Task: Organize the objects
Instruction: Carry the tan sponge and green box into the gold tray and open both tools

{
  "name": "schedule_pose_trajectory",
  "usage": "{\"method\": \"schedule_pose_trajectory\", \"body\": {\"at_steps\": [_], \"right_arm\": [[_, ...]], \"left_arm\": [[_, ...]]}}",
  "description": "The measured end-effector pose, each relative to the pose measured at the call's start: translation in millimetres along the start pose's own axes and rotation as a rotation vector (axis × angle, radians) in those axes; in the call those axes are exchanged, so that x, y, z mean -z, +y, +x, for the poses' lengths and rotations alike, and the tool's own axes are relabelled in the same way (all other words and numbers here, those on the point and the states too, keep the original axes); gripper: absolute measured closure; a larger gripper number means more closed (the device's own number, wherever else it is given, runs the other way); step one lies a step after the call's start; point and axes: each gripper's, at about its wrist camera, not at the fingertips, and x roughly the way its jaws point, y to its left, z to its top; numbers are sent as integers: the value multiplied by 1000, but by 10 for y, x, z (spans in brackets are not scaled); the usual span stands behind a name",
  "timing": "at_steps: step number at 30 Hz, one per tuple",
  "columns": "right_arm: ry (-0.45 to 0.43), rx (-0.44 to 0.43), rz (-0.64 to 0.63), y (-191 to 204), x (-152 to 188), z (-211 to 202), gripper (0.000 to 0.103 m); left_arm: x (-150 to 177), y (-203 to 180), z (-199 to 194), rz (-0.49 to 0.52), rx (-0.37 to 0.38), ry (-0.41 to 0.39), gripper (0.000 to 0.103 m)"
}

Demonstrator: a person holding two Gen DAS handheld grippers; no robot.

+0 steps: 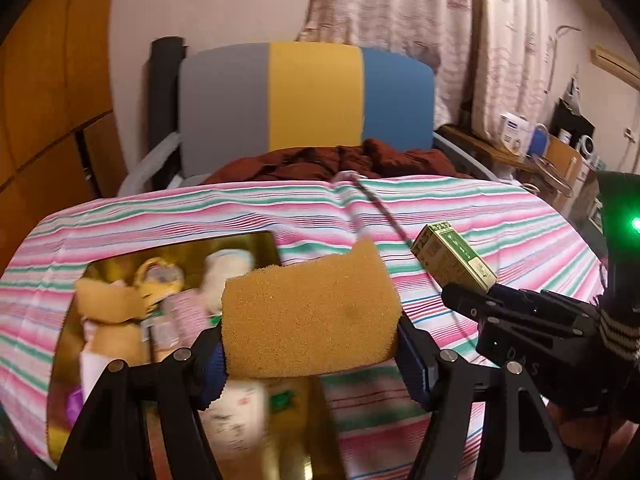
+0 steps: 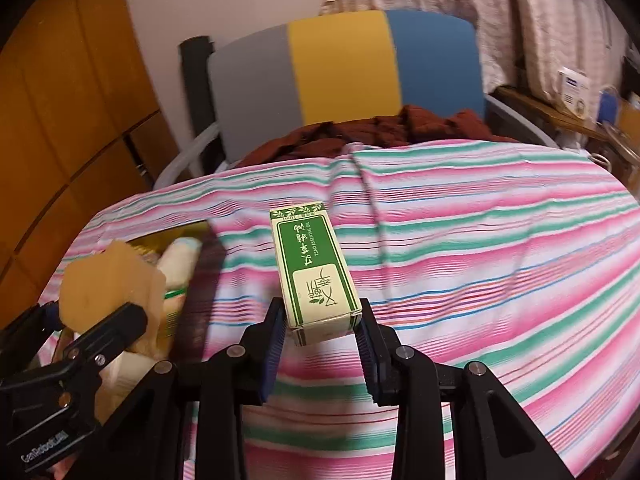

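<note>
Pointing toward 11 o'clock, the green box runs lengthwise away from the right tool, clamped at its near end above the striped bed. At 9 o'clock, the left tool is clamped on a sponge.

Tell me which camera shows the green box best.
The right wrist view: the green box fills the centre, label face up, clamped in the right gripper. The left wrist view shows it small at the right, seen obliquely.
</note>
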Motion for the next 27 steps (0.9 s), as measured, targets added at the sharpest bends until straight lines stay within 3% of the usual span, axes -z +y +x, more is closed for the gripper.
{"method": "schedule_pose_trajectory", "body": {"at_steps": [10,27], "right_arm": [[3,-85,-104,640,42,-13,68],[54,-182,-208,1281,81,94,68]], "left_arm": [[105,459,-153,-62,-79,-8,32],[499,1431,-206,-252,-174,46,32]]}}
